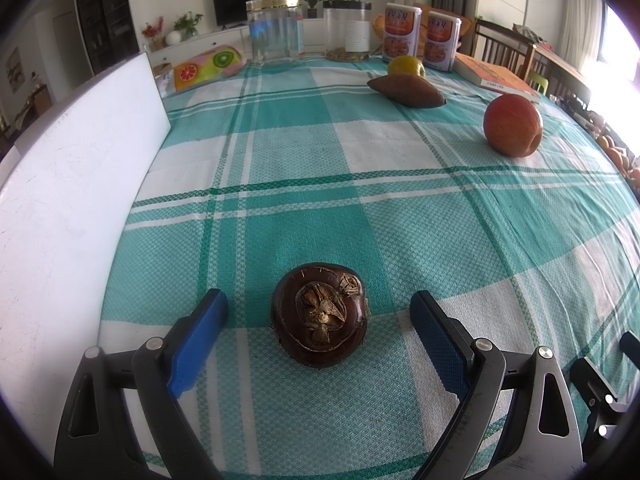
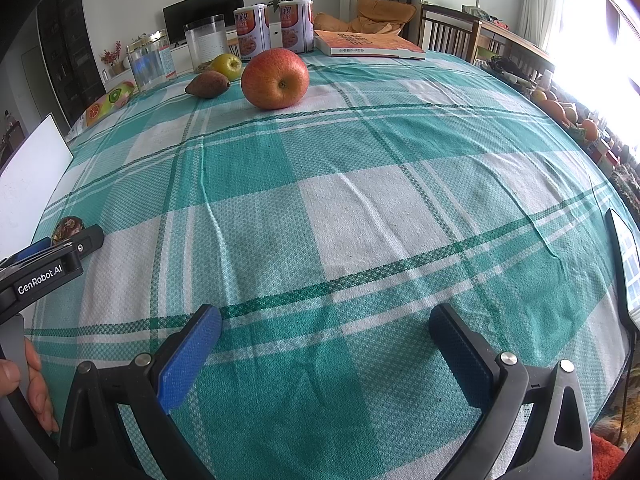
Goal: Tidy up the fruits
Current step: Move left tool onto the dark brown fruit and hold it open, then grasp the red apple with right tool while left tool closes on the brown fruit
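Observation:
A dark brown water chestnut [image 1: 319,315] lies on the checked tablecloth between the fingers of my left gripper [image 1: 318,322], which is open around it without touching. It also shows in the right wrist view [image 2: 68,227], half hidden behind the left gripper. A red apple [image 1: 513,125] [image 2: 275,78], a brown oblong fruit [image 1: 406,90] [image 2: 207,84] and a yellow-green fruit [image 1: 406,65] [image 2: 227,65] lie farther back. My right gripper [image 2: 325,326] is open and empty over bare cloth.
A white board [image 1: 68,184] stands along the table's left side. Two clear jars [image 1: 276,32] [image 1: 347,32], two printed cans [image 1: 401,32] and an orange book [image 1: 496,76] line the far edge. A phone [image 2: 626,264] lies at the right edge.

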Motion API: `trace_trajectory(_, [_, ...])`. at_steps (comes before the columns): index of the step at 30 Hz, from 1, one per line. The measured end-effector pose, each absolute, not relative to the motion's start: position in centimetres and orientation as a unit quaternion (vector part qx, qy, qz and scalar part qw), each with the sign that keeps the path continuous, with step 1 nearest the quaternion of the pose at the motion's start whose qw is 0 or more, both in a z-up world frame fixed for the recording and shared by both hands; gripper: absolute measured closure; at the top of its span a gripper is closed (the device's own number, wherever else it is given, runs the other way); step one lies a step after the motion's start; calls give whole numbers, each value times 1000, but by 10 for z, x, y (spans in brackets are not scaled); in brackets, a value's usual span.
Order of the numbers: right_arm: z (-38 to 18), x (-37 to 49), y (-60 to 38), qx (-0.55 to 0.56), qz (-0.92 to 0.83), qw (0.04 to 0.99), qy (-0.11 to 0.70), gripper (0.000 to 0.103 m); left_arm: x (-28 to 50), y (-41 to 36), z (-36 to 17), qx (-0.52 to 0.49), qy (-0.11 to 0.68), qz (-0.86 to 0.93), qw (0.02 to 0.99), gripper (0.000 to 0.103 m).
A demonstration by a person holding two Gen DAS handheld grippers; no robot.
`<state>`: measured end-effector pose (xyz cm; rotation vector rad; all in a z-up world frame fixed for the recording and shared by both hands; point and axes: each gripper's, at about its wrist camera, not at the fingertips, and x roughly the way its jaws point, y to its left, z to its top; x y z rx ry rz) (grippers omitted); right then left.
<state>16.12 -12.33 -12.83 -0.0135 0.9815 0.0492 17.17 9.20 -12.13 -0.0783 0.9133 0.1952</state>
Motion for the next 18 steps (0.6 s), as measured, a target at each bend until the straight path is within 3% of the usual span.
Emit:
trace_trajectory(4, [-127,161,-126,2,31,880,474,0,172,92,-121,-38,440,94,892,9])
trace_trajectory(9, [-104,167,-169,133,69,892,427,0,172,92,-122,-38,440,95,892,9])
trace_trajectory(18, [-81,304,-123,84,136,889,429,0,172,91,-121,-37,439,96,892,9])
